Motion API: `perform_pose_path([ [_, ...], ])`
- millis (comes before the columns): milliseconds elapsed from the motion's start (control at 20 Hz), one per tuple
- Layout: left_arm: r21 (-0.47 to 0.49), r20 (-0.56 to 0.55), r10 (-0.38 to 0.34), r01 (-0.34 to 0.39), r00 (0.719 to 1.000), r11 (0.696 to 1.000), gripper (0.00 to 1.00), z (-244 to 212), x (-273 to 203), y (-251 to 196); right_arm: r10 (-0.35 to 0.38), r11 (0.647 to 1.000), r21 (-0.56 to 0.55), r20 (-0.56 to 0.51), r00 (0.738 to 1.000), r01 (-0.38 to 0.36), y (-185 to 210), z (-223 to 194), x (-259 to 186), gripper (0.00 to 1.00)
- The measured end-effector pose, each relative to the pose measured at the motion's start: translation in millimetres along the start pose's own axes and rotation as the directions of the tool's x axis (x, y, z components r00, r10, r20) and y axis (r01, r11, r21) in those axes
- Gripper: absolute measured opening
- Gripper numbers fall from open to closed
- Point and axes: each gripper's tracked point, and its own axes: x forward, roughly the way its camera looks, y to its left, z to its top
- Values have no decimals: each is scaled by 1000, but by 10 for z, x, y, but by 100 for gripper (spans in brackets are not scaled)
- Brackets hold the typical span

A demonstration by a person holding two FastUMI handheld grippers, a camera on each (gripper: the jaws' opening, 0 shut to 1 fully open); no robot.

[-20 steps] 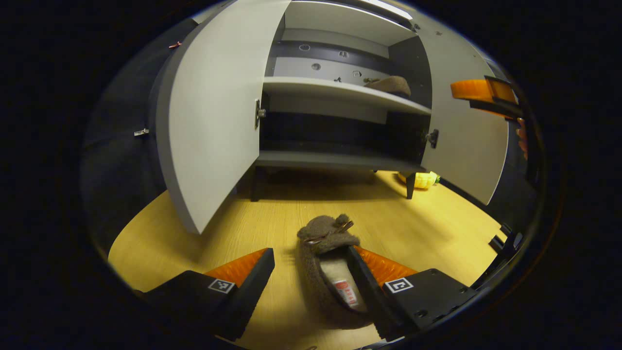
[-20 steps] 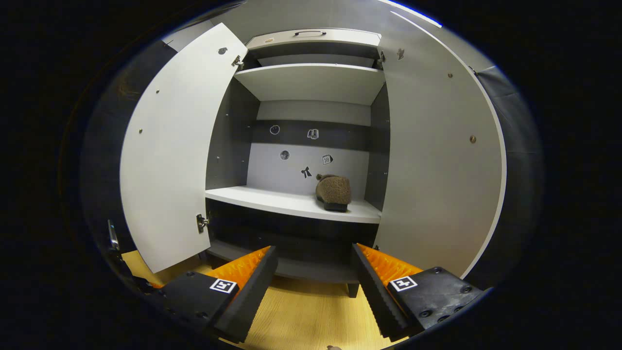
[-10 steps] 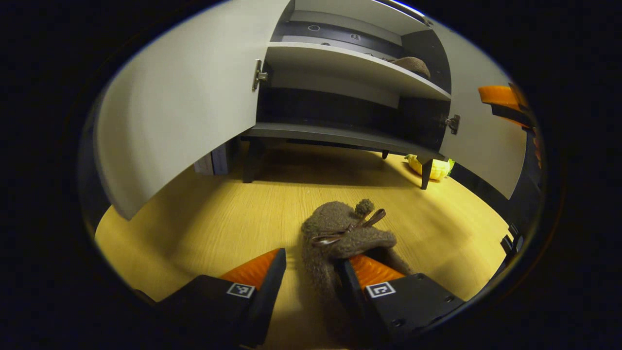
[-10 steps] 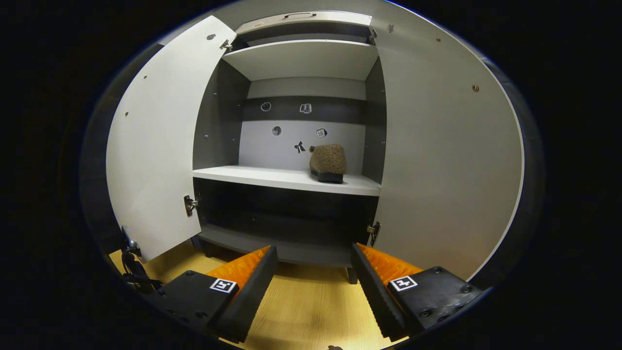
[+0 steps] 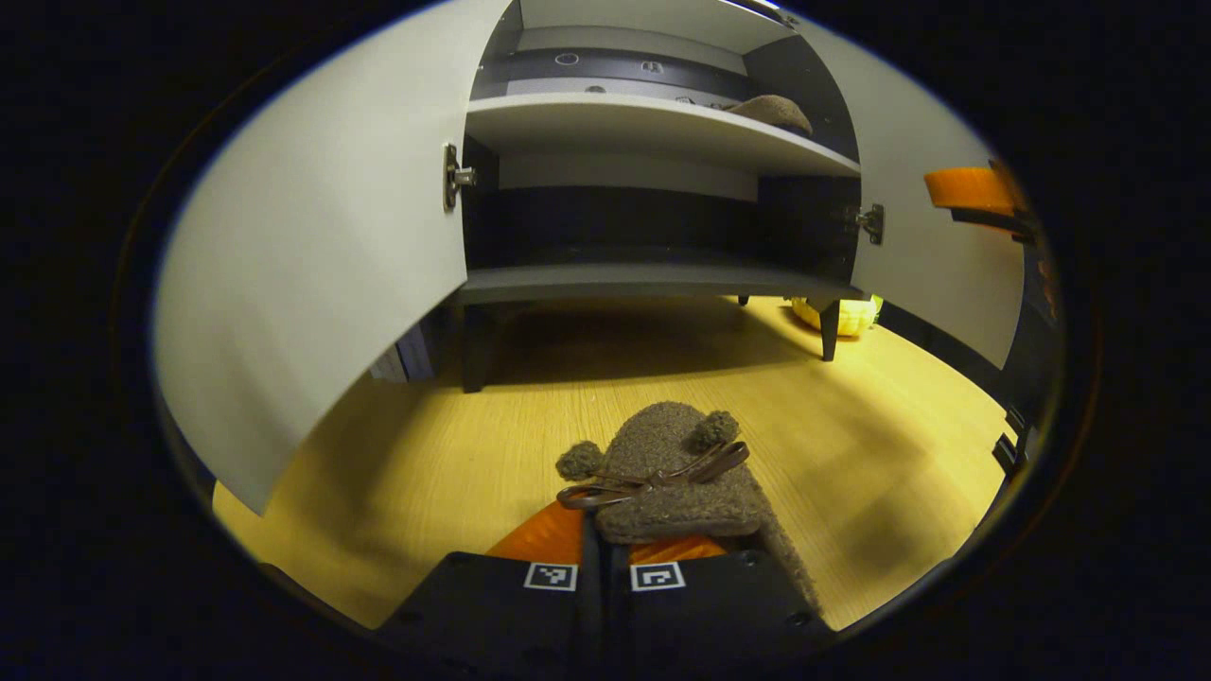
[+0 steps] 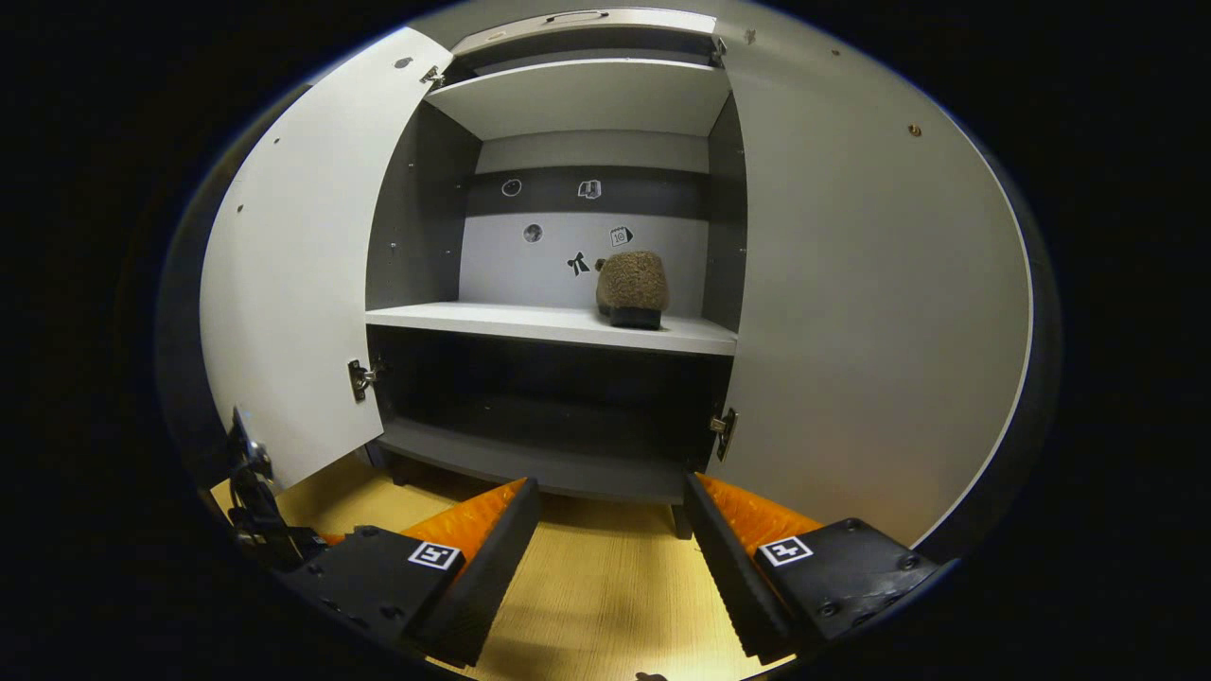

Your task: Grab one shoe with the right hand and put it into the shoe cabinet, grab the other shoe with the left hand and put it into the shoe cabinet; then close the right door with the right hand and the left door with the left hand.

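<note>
Pinching the fuzzy brown slipper (image 5: 676,473), the left gripper (image 5: 605,553) has its jaws nearly together; the right gripper (image 6: 610,530) has its jaws wide apart, holding nothing, facing the shoe cabinet (image 6: 558,326).

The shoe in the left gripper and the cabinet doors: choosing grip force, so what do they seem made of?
Shoe: soft fuzzy brown fabric, like fleece or boucle, judging by its nubby pile and pom-poms. Cabinet doors: smooth matte grey-white board, probably laminate; flat, no visible grain.

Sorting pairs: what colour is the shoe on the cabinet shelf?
Brown and fuzzy, the shoe; best in the right gripper view.
</note>
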Motion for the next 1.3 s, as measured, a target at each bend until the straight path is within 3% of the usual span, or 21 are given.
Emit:
perform_pose_path([
  [300, -14, 161, 17, -15, 987, 1000, 6, 1304, -848, -68, 14, 999, 35, 14, 1000, -15, 91, 426, -75, 99],
  [500, 3, 262, 37, -39, 964, 999, 6, 2162, -1270, -151, 71, 998, 0, 58, 996, -71, 202, 853, -77, 98],
  [600, -34, 294, 43, -34, 955, 999, 6, 2534, -1328, -211, 110, 994, -14, 90, 990, -110, 209, 1087, -32, 98],
  [750, -95, 327, 77, -48, 942, 994, 6, 3060, -1264, -248, 213, 977, -12, 146, 966, -213, 293, 1416, 22, 98],
  [950, -77, 381, 175, -157, 908, 985, 6, 3643, -1000, -154, 321, 947, -67, 209, 924, -314, 369, 1720, 108, 98],
  [1300, -89, 348, 158, -135, 924, 987, 6, 4289, -28, -9, 415, 910, -68, 208, 886, -410, 502, 1873, 179, 98],
])
